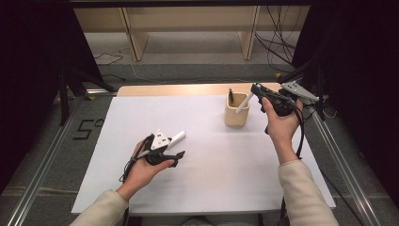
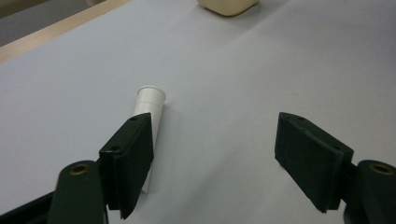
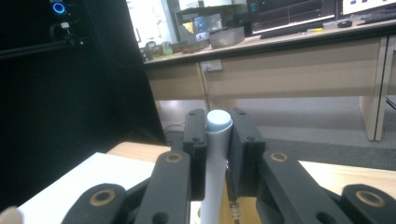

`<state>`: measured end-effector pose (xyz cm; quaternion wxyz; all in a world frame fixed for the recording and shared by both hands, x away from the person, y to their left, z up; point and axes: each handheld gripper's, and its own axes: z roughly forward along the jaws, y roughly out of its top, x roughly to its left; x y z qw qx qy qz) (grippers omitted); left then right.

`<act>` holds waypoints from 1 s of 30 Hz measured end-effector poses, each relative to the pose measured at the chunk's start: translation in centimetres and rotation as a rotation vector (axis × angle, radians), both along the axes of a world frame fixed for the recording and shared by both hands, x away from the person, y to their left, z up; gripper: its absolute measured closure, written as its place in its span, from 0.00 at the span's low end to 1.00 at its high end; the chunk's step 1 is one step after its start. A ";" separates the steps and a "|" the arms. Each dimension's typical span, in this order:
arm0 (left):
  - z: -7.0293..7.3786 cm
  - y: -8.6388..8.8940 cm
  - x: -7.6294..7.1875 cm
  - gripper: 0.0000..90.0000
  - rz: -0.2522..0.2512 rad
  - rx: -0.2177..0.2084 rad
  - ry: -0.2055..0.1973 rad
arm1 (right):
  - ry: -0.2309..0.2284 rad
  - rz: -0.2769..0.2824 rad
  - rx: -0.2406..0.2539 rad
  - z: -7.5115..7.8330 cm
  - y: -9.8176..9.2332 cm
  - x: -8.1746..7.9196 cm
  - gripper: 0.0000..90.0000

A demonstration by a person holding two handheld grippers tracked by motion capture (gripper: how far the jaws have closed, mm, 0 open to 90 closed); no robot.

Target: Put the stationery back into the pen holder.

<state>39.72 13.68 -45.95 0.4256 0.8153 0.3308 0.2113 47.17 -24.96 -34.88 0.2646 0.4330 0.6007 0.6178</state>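
So nearest the person, the left gripper [image 1: 176, 149] sits low over the white sheet-covered table [image 1: 211, 179], jaws spread wide with nothing between them. A white plastic tube-shaped marker [image 2: 150, 112] lies flat on the sheet just beside its left jaw in the left gripper view, flared end pointing away. It looks close to that jaw, but I can't tell if it's touching.

Farther back, the right gripper [image 1: 254, 89] is clamped on a second white cylindrical marker [image 3: 217, 140]. That one slants down into the beige square pen holder [image 1: 236, 115], which also has a dark pen [image 1: 231, 97] standing inside.
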 end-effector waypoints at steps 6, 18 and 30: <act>0.0 0.0 0.0 0.31 0.000 0.000 -0.001 | -0.010 -0.009 0.011 0.3 -0.2 0.1 0.88; 0.0 0.0 0.1 0.31 0.002 -0.003 -0.002 | -0.015 -0.026 0.027 0.4 -0.5 0.4 0.88; 0.0 0.0 0.1 0.31 0.003 -0.002 -0.002 | -0.040 -0.056 0.018 0.5 -0.4 0.7 0.88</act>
